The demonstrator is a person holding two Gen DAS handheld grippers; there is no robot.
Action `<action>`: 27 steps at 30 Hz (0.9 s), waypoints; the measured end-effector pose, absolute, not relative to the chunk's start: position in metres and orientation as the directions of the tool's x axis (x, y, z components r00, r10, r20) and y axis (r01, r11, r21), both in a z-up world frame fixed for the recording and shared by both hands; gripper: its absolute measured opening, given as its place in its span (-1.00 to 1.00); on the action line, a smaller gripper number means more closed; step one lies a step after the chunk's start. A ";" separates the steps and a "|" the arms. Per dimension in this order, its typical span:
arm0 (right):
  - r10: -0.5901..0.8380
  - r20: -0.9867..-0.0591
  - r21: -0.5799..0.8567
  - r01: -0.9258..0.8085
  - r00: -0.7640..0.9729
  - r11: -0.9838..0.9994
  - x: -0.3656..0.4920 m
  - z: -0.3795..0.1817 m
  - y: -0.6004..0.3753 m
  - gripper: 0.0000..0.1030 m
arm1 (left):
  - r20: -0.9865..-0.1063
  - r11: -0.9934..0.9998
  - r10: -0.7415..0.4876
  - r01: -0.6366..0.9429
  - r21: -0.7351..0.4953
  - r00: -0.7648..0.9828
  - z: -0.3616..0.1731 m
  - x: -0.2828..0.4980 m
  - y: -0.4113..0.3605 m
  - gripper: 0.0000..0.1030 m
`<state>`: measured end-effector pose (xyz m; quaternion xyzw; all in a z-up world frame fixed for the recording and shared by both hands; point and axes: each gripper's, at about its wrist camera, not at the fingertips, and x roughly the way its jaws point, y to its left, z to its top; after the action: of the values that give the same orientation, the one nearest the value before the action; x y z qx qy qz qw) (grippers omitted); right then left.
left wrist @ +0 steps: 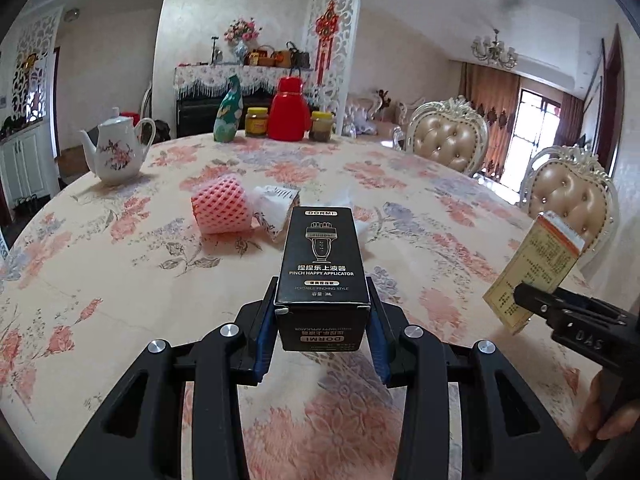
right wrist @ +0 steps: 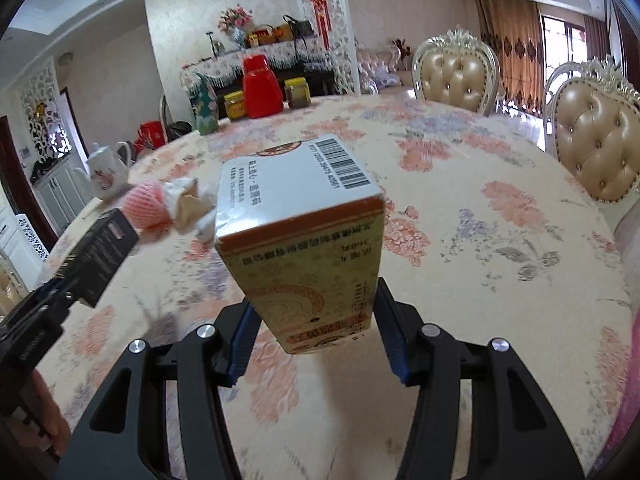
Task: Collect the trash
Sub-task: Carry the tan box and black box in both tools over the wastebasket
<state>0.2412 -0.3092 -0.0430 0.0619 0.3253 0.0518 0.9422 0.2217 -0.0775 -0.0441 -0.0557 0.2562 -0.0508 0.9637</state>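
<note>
Left gripper [left wrist: 323, 316] pointing forward and somewhat downward, raised above the counter [left wrist: 120, 280]; 2 blue pads [left wrist: 264, 340] clamped on the sides of a black box [left wrist: 320, 264], jaws narrow. Seen from the right wrist view at lower left [right wrist: 70, 288], angled up to the right, with part of a hand [right wrist: 48, 420] behind it at the frame edge.

Right gripper [right wrist: 316, 320] also tilted downward and clear of the counter, 2 blue pads [right wrist: 240, 344] pressed against a yellow box [right wrist: 308, 256], jaws set wider. Visible in the left wrist view at the right edge [left wrist: 528, 300], with fingers [left wrist: 608, 412] curled around its handle.
</note>
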 end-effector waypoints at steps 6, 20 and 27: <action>0.134 -0.575 0.145 -0.061 0.807 0.988 0.202 -0.031 -0.320 0.03 | -0.452 0.983 -0.168 0.116 -0.141 0.876 -0.038 0.195 -0.088 -0.27; 0.127 -0.538 0.175 -0.037 0.833 0.984 0.141 -0.031 -0.358 0.03 | -0.434 0.953 -0.298 0.288 -0.090 0.850 -0.039 0.166 -0.148 -0.27; 0.091 -0.528 0.187 0.011 0.845 0.982 0.112 -0.036 -0.389 0.03 | -0.423 0.918 -0.379 0.391 -0.062 0.823 -0.034 0.158 -0.186 -0.27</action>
<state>0.1122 -0.3891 -0.0364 0.0915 0.2780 0.0207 0.9560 0.1580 -0.1862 -0.0336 0.0137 0.2186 -0.2018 0.9546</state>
